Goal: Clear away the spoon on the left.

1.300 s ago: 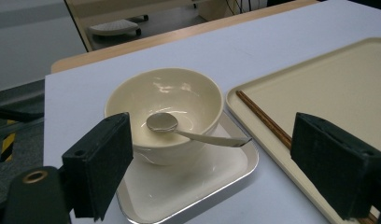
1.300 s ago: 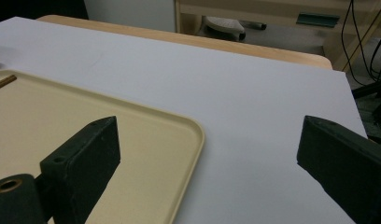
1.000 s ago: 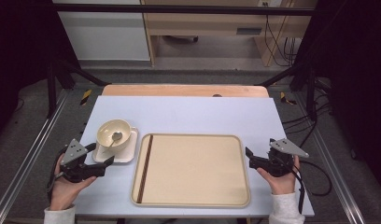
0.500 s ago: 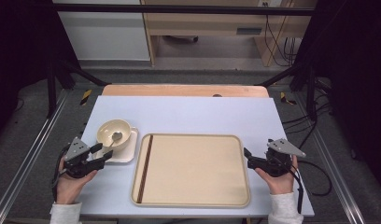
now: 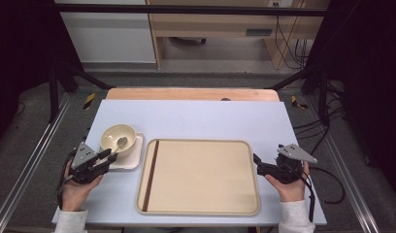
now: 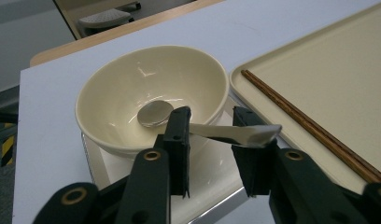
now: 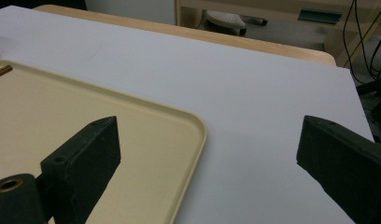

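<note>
At the near left edge, the left gripper (image 6: 209,135) is closing around the spoon (image 6: 212,126) handle, its bowl lying in the bowl (image 6: 151,93); nothing is lifted yet. Rightward, the right gripper (image 7: 207,149) is waiting spread beside the tray (image 5: 201,206). Beyond, the pale surface (image 5: 196,119) is giving way to grey floor (image 5: 225,77).

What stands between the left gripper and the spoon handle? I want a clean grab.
Nothing visible. The spoon handle already lies between the left gripper jaws, which have just been closing. Its head rests inside the bowl, beyond the jaws.
</note>
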`<act>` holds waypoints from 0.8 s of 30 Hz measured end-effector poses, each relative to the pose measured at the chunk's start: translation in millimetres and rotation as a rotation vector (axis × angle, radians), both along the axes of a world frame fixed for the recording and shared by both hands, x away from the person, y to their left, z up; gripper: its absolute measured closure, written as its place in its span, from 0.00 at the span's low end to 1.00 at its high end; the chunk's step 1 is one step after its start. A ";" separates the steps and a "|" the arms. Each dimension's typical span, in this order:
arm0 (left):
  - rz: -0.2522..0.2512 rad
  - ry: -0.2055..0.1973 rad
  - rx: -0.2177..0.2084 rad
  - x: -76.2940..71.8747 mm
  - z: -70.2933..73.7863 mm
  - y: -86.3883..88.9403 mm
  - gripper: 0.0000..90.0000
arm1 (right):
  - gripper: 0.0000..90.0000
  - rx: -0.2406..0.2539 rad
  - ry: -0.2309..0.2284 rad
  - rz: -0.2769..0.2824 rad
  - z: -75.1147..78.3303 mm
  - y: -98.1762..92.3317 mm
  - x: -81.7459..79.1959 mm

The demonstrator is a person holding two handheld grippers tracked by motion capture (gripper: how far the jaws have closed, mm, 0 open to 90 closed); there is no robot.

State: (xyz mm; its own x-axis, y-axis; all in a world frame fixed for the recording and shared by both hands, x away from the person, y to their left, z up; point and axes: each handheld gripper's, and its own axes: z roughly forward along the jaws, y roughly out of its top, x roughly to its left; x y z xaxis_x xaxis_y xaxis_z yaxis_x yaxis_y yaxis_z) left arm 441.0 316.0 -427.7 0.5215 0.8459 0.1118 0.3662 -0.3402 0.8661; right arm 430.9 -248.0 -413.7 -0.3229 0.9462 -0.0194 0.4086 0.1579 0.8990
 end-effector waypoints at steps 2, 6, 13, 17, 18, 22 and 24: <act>0.003 -0.005 -0.001 -1.1 1.1 0.1 0.80 | 0.07 0.001 0.000 -0.001 -0.3 0.3 0.3; 0.006 -0.007 -0.007 -1.7 2.0 0.8 0.82 | 0.07 -0.006 0.000 0.002 -0.8 0.7 0.8; 0.014 -0.007 -0.001 -2.6 2.2 -0.7 0.87 | 0.07 -0.006 0.000 0.002 -0.9 0.9 0.8; 0.017 -0.006 -0.004 -2.9 2.6 -0.1 0.91 | 0.07 -0.005 0.003 0.002 -1.2 1.1 0.9; 0.019 -0.009 -0.006 -3.4 2.8 0.2 0.91 | 0.07 -0.005 0.002 0.003 -1.3 0.8 1.0; 0.020 -0.008 -0.007 -3.8 3.0 0.6 0.95 | 0.07 -0.005 0.002 0.003 -1.3 0.9 0.9; 0.024 -0.008 -0.007 -4.1 3.1 0.9 0.96 | 0.07 -0.003 0.003 0.004 -1.4 1.3 1.0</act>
State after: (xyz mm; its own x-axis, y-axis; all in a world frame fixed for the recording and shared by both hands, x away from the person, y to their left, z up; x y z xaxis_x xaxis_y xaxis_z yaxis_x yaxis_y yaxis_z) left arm 436.8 316.9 -424.6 0.5004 0.8588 0.1100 0.3669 -0.3254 0.8715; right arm 431.9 -246.7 -415.1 -0.3263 0.9450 -0.0209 0.4110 0.1617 0.8972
